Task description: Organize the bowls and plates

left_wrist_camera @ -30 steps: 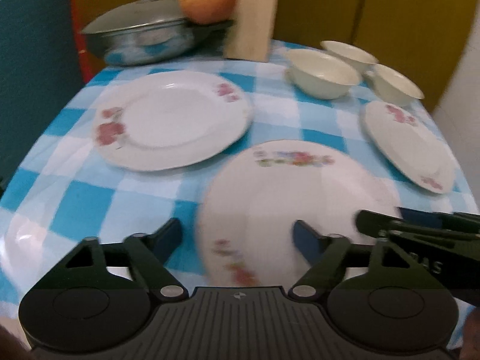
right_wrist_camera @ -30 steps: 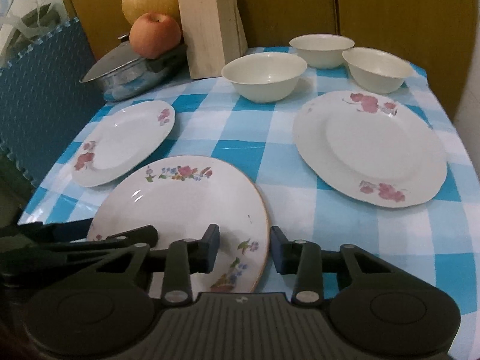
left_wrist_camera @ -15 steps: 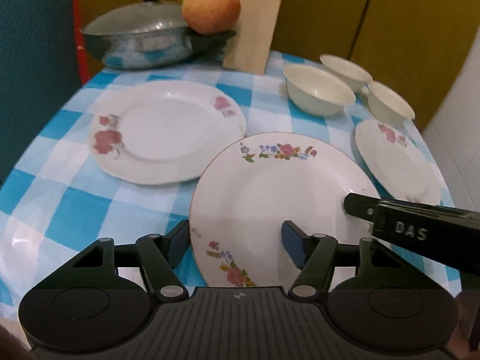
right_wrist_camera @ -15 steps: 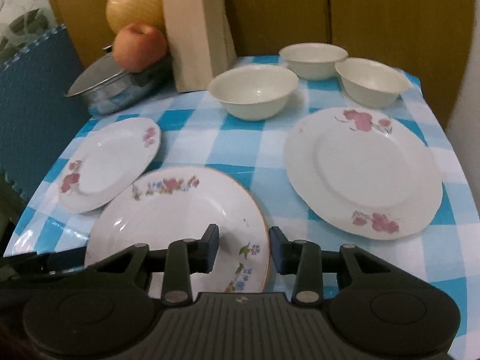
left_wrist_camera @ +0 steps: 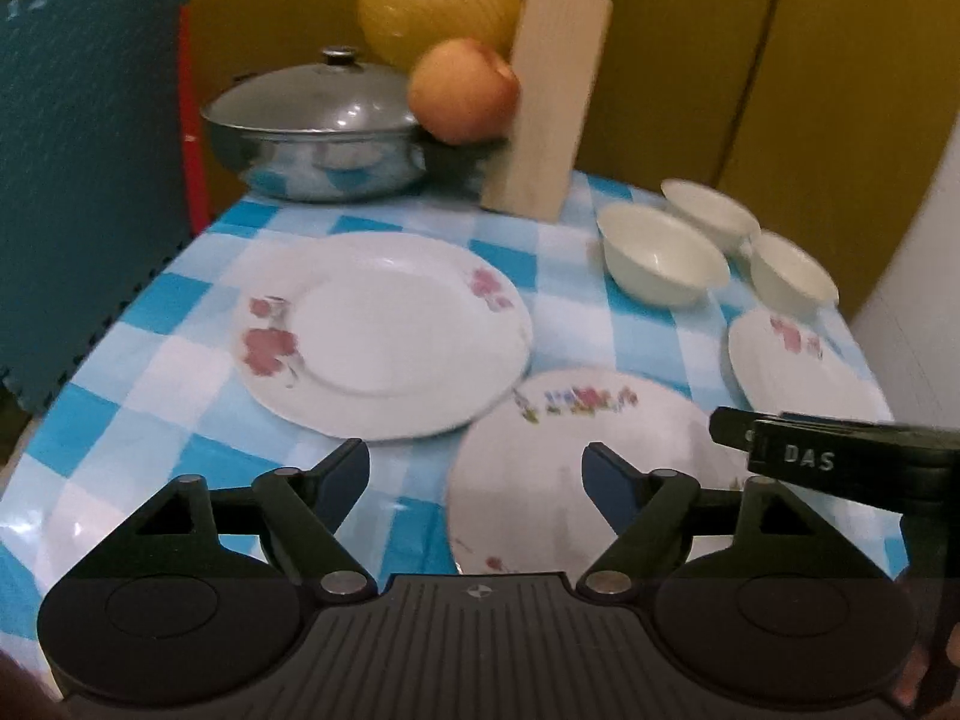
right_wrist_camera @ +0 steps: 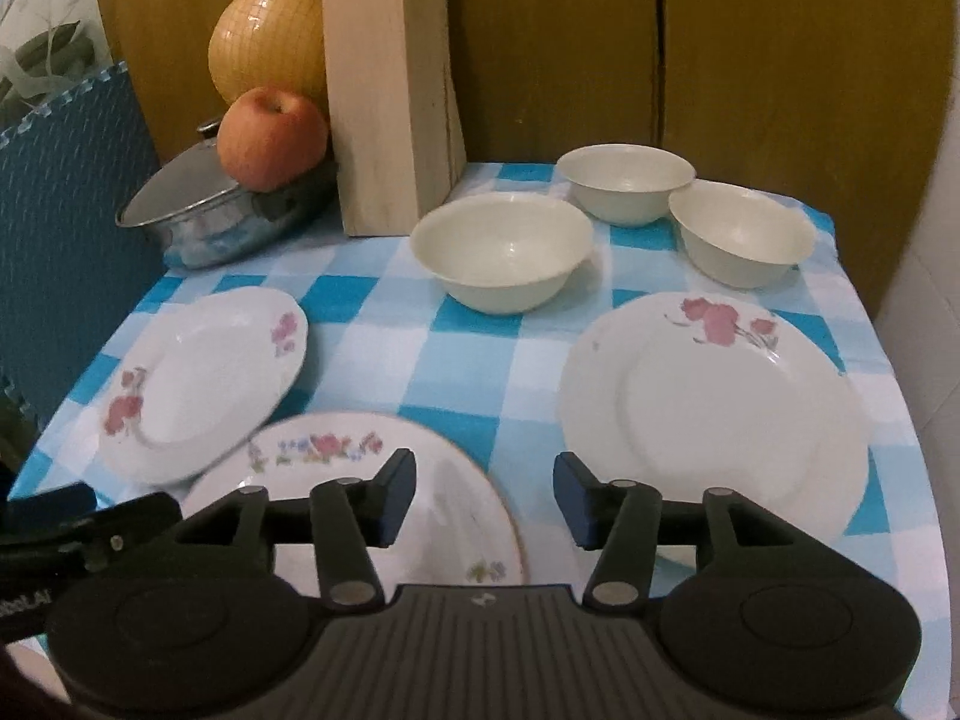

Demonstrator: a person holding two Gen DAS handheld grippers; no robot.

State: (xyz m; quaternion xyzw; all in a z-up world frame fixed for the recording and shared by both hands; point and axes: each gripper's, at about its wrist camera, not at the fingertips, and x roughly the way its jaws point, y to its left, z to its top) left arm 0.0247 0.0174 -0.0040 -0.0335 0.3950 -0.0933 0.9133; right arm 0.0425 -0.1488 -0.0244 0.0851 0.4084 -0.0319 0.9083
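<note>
- The left gripper [left_wrist_camera: 477,471] is opening, its jaws wide apart with nothing pressed between them; only the checked cloth and the near plate's edge show in the gap.
- The right gripper [right_wrist_camera: 484,495] has let go too: its jaws, nearly closed a second ago, are now spreading, empty.
- The white gold-rimmed plate with small mixed flowers [right_wrist_camera: 372,480] lies flat on the blue-and-white checked tablecloth [right_wrist_camera: 468,354], its far edge tucked just under the white rose-printed plate [right_wrist_camera: 198,384] on the left.
- The second rose plate [right_wrist_camera: 714,414] sits well apart on the right; three cream bowls [right_wrist_camera: 501,249] stand unstacked behind.
- Judging by this, stacking has barely started.
</note>
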